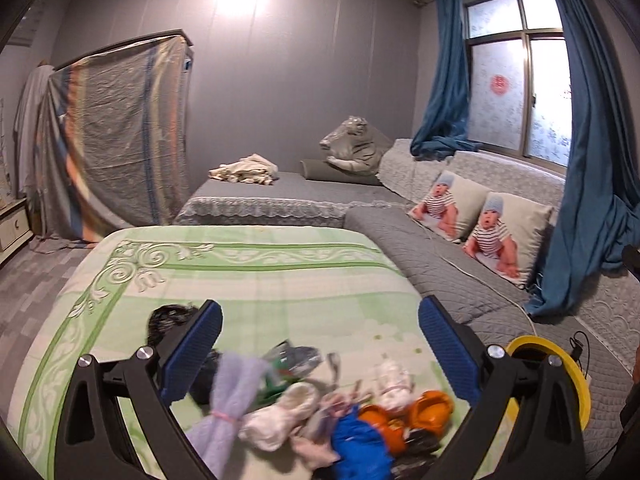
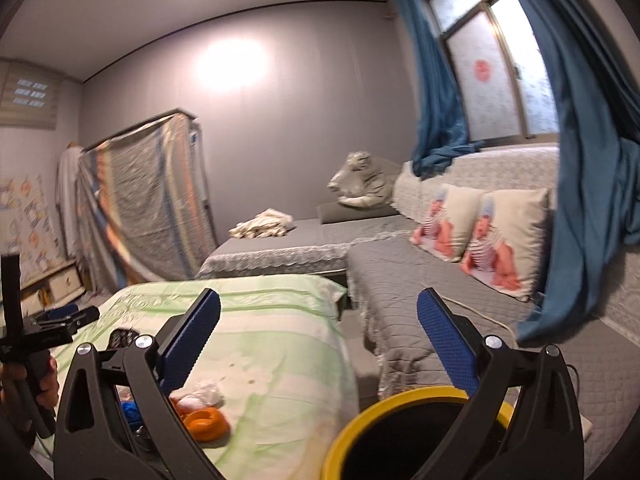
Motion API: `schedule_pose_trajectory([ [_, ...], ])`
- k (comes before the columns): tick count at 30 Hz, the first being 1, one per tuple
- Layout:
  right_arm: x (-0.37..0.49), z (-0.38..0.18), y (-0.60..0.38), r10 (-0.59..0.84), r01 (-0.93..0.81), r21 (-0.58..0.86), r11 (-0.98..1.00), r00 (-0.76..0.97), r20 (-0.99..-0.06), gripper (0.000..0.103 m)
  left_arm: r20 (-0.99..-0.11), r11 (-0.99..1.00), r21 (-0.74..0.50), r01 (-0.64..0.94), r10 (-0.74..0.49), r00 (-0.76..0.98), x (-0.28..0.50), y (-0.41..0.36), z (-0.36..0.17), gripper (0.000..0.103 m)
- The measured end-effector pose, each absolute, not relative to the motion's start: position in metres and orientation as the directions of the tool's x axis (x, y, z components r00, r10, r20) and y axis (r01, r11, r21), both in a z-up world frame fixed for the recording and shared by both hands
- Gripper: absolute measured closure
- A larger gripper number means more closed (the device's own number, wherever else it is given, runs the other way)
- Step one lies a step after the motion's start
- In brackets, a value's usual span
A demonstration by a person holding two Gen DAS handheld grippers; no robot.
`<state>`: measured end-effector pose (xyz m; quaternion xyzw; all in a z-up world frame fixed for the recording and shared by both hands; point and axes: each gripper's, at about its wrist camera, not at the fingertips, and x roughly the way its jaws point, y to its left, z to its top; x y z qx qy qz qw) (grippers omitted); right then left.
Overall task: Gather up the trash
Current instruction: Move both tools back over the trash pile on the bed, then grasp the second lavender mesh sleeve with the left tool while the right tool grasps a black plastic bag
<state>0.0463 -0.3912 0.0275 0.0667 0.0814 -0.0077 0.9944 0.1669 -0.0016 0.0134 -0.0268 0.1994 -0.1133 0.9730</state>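
Both grippers wide open, nothing held. Left hand-held gripper (image 1: 320,344) hovered over trash pile (image 1: 332,412) on near tabletop (image 1: 240,264); right hand-held gripper (image 2: 318,340) above yellow-rimmed bin (image 2: 340,436), right of tabletop. Risk: pile tangled, so a grab might drag neighbours off the edge.

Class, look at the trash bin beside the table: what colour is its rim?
The trash bin's rim is yellow, around a dark interior; the right wrist view shows it best.
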Motion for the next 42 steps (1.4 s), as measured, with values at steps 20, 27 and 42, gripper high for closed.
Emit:
schedule_pose_trajectory([
  [20,0.071,-0.039,-0.252,0.311,-0.308,0.068,0.949,0.881,-0.357,0.009,-0.493,0.991,-0.119,0.058,-0.110,0.863,0.144,0.100,-0.058,0.008],
  [27,0.065,-0.080,-0.226,0.386,-0.409,0.059,0.911,0.791,-0.475,0.013,-0.532,0.987,-0.143,0.072,-0.138,0.835,0.147,0.103,-0.080,0.008],
  [42,0.090,-0.119,-0.210,0.454,-0.487,0.122,0.865,0.655,-0.604,0.045,-0.593,0.984,-0.121,0.131,-0.177,0.785,0.167,0.087,-0.101,0.008],
])
